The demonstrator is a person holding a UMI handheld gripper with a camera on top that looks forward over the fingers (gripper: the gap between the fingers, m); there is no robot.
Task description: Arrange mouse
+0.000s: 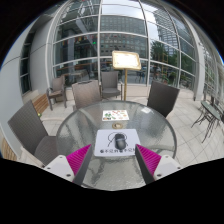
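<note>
A dark computer mouse (118,142) lies on a white mouse pad (115,143) with black lettering, on a round glass table (80,125). My gripper (112,158) is held above the near side of the table with the pad's near edge between the fingers. The fingers, with magenta pads (80,158), stand wide apart and hold nothing. The mouse is just ahead of the fingertips.
A small printed card (115,115) lies farther back on the table. Several dark chairs (87,94) ring the table. A sign on a stand (126,61) and a glass building front stand behind. More chairs (207,112) are at the right.
</note>
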